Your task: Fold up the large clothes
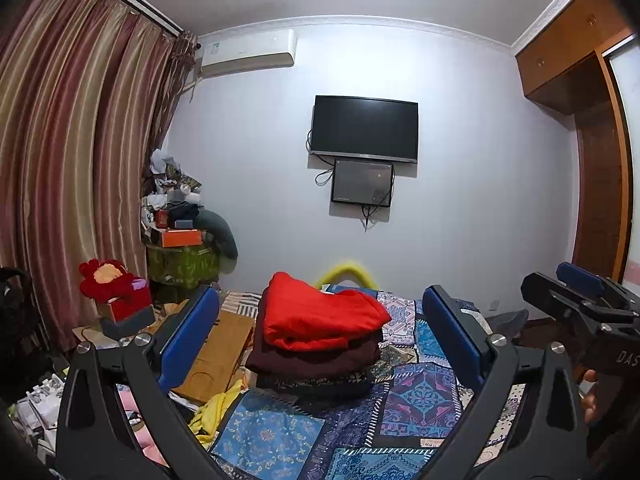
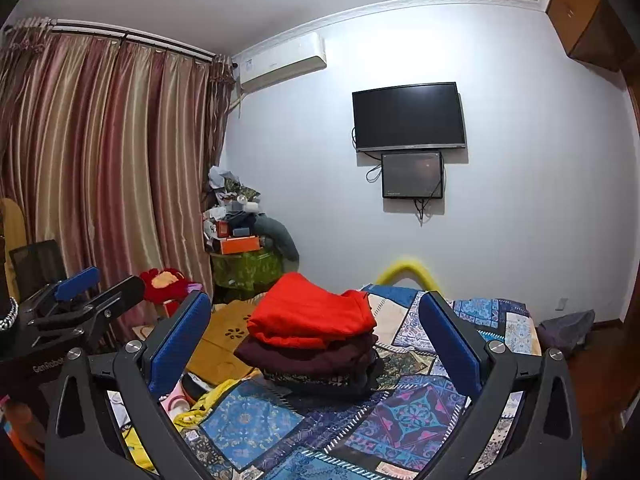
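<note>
A home bedroom is shown: a bed (image 1: 420, 396) covered with a patchwork quilt, striped curtains (image 1: 80, 140), a television (image 1: 364, 128) fixed on the wall, an air conditioner (image 1: 248, 52) and a wooden wardrobe (image 1: 592, 128) are seen.

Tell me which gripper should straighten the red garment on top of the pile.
Probably the right gripper: the red garment sits centred between its open fingers. In the left wrist view it lies a little left of centre between the left gripper fingers, also open. The difference is small.

Both the left gripper (image 1: 320, 328) and right gripper (image 2: 316, 332) have black frames, blue ribbed pads, silver screws and white lettering
</note>
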Available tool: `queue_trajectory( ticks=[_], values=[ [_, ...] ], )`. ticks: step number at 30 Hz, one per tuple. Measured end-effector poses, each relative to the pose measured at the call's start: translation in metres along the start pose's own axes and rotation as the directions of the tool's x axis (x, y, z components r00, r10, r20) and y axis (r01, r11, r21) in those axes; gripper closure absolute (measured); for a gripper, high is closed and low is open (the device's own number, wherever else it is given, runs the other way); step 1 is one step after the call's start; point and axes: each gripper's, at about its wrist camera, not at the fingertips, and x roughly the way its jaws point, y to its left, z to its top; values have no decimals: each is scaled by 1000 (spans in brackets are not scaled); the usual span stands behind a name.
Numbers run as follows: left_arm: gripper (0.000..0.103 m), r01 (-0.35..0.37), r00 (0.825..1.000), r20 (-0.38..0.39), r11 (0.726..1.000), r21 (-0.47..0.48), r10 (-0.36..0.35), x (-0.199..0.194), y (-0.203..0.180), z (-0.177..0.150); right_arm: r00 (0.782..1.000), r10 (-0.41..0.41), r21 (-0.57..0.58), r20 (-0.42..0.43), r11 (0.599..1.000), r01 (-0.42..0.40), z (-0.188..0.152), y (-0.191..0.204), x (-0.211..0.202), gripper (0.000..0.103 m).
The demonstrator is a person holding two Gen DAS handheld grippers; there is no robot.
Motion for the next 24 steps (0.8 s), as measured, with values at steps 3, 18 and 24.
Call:
queue_trajectory(
  ticks=[3, 18, 24],
  values=[
    [1, -1, 1000, -7, 1000, 4, 1, 2, 0, -2, 1000, 0, 4, -3, 1000, 0, -1, -1, -1, 0],
    [1, -12, 1000, -22, 1000, 3, 12, 8, 0, -7, 1000, 5, 6, -29, 1000, -5, 0, 2, -3, 0],
    [1, -1, 999, -32, 1000, -1, 1, 13, 1, -10, 999, 10, 24, -46, 1000, -9, -1, -1, 1, 0]
  ],
)
